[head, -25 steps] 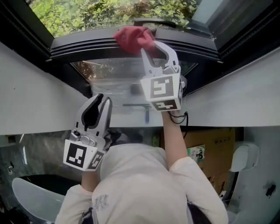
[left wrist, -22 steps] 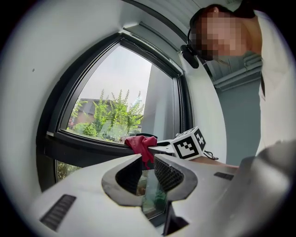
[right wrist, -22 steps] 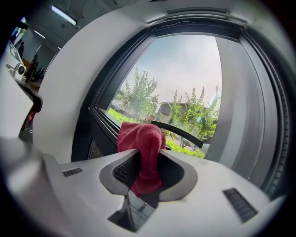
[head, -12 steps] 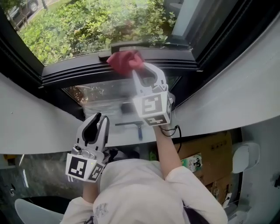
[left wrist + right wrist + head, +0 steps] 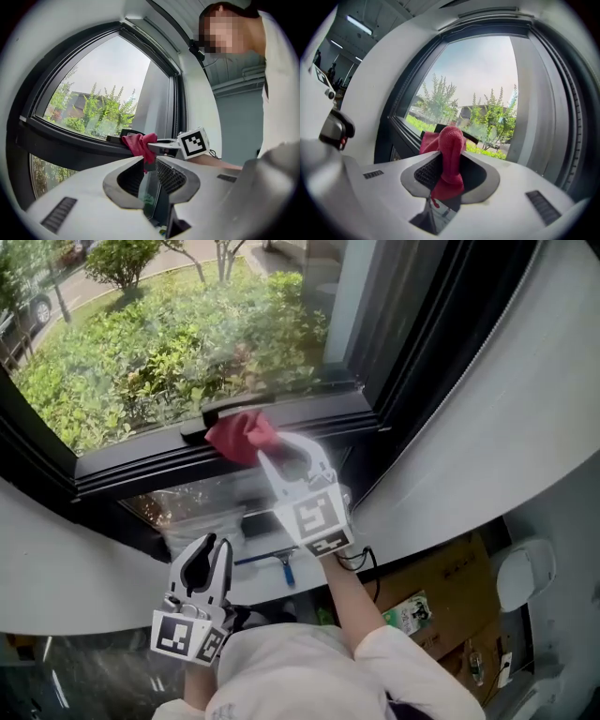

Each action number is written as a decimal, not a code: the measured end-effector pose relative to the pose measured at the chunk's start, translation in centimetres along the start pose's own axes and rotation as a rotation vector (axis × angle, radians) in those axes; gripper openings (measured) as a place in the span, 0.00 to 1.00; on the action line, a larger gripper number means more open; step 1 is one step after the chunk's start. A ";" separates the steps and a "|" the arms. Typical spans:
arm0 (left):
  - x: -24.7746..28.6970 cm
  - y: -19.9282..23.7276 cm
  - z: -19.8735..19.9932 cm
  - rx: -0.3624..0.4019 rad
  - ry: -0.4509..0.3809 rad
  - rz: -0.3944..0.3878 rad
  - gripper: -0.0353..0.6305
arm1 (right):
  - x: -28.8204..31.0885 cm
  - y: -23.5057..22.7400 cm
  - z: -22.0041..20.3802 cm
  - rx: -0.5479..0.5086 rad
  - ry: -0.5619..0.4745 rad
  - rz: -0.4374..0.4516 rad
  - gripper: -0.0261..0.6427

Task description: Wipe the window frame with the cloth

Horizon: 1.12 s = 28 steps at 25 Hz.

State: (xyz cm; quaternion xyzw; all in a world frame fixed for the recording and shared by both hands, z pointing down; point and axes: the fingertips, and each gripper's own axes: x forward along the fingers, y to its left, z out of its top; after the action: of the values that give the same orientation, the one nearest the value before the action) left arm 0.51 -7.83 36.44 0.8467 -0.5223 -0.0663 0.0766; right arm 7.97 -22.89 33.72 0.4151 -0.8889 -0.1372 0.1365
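Observation:
A red cloth (image 5: 240, 435) is pressed against the black lower window frame (image 5: 131, 465), just below a black handle (image 5: 217, 414). My right gripper (image 5: 263, 454) is shut on the cloth, which bulges out between its jaws (image 5: 450, 154). In the left gripper view the cloth (image 5: 137, 142) and the right gripper (image 5: 161, 146) show against the frame (image 5: 61, 143). My left gripper (image 5: 208, 551) hangs lower, off the frame; its jaws stand a little apart (image 5: 150, 174) with nothing between them.
A blue-handled squeegee (image 5: 277, 562) and a clear plastic bag (image 5: 202, 521) lie on the sill below the frame. The white curved wall (image 5: 487, 418) flanks the window on the right. A cardboard box (image 5: 427, 592) and a white fixture (image 5: 521, 574) sit lower right.
The view has swung upward, showing more glass and garden. The right gripper still holds the cloth on the frame by the handle. The left gripper sits lower in view.

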 end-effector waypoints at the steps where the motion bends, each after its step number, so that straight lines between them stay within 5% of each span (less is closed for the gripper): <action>1: 0.2 0.0 -0.1 -0.003 0.004 -0.005 0.19 | -0.9 -0.6 1.2 0.009 -0.042 -0.012 0.20; 5: 1.2 0.1 0.1 -0.010 0.001 -0.027 0.19 | -5.6 -5.8 8.4 -0.061 -0.271 -0.180 0.20; 8: 2.0 0.1 0.7 -0.003 -0.015 -0.044 0.19 | -9.5 -11.3 13.4 -0.080 -0.347 -0.355 0.20; 19: 4.8 -1.8 2.5 -0.029 -0.062 -0.168 0.19 | -16.6 -25.8 27.7 -0.388 -0.395 -0.813 0.20; 28: 5.8 -1.3 3.1 -0.060 -0.068 -0.196 0.19 | -15.3 -31.4 33.9 -0.523 -0.331 -1.011 0.20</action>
State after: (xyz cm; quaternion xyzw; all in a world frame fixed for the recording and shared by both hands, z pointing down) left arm 3.61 -12.58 32.93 0.8884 -0.4369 -0.1176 0.0774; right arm 27.39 -25.99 -10.79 0.7127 -0.5272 -0.4625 0.0115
